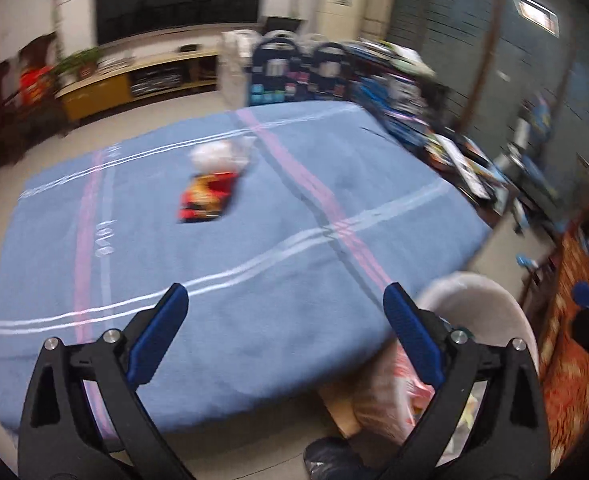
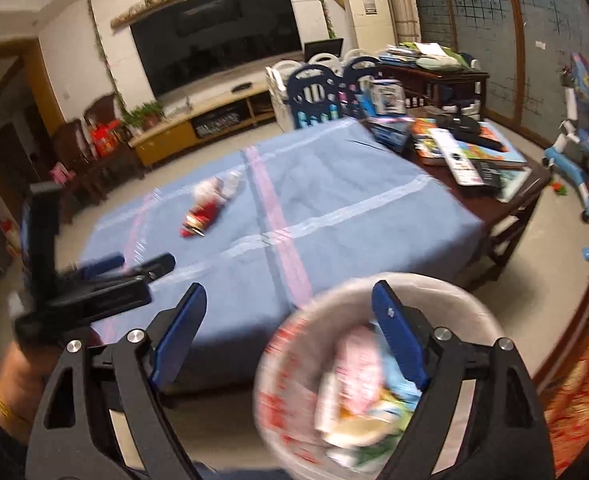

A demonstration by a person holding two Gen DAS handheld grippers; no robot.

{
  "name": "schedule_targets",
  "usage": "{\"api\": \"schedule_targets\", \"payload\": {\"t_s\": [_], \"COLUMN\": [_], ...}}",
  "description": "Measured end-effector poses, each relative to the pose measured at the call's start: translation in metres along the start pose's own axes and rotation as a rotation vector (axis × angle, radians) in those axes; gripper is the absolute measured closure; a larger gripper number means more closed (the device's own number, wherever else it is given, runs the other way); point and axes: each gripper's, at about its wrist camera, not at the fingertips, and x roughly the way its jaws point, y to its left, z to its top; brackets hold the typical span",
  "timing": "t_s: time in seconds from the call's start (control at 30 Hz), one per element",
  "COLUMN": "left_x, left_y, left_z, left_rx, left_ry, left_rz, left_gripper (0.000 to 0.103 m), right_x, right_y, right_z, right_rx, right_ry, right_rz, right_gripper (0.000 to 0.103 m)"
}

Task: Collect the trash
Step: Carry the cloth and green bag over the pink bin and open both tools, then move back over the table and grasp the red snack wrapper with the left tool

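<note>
Left wrist view: my left tongs (image 1: 284, 306) gape wide, empty, over the blue-covered table (image 1: 254, 280). A red snack wrapper (image 1: 206, 196) and white crumpled wrapper (image 1: 220, 154) lie at 11 o'clock.

Right wrist view: my right tongs (image 2: 288, 304) spread wide, empty, above the trash bin (image 2: 446, 292) at 4 o'clock, which holds mixed trash.

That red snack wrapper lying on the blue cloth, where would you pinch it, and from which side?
Probably the near end of the red wrapper. It lies flat and long on the blue cloth, with white crumpled trash touching its far end, so the near end is freer. Come from above on the near side, jaws across its narrow width. The left gripper is open and looks closer.
</note>
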Motion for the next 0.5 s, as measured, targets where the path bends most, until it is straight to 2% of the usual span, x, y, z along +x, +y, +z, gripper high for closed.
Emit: {"api": "schedule_targets", "payload": {"t_s": [0.13,0.2,0.27,0.37,0.43,0.47,0.5], "left_x": [0.017,0.019,0.020,0.014,0.012,0.012,0.013], "left_y": [0.045,0.067,0.079,0.088,0.086,0.088,0.087], "left_z": [0.007,0.008,0.009,0.012,0.011,0.009,0.007], "left_rx": [-0.093,-0.142,-0.186,-0.188,-0.170,-0.163,-0.157], "left_ry": [0.016,0.024,0.026,0.002,-0.005,-0.004,0.000], "left_rz": [0.096,0.116,0.127,0.140,0.157,0.160,0.158], "left_gripper": [0.005,0.005,0.005,0.005,0.005,0.005,0.005], "right_x": [0.025,0.048,0.072,0.097,0.112,0.125,0.136], "right_y": [0.054,0.087,0.111,0.116,0.109,0.100,0.093], "right_z": [0.028,0.052,0.077,0.093,0.085,0.073,0.069], "right_rx": [0.041,0.015,0.008,0.048,0.078,0.099,0.129], "right_ry": [-0.041,-0.046,-0.065,-0.089,-0.097,-0.071,-0.002], "right_rz": [0.054,0.059,0.027,-0.022,-0.044,-0.054,-0.049], "right_gripper": [0.018,0.016,0.016,0.016,0.016,0.016,0.016]}}
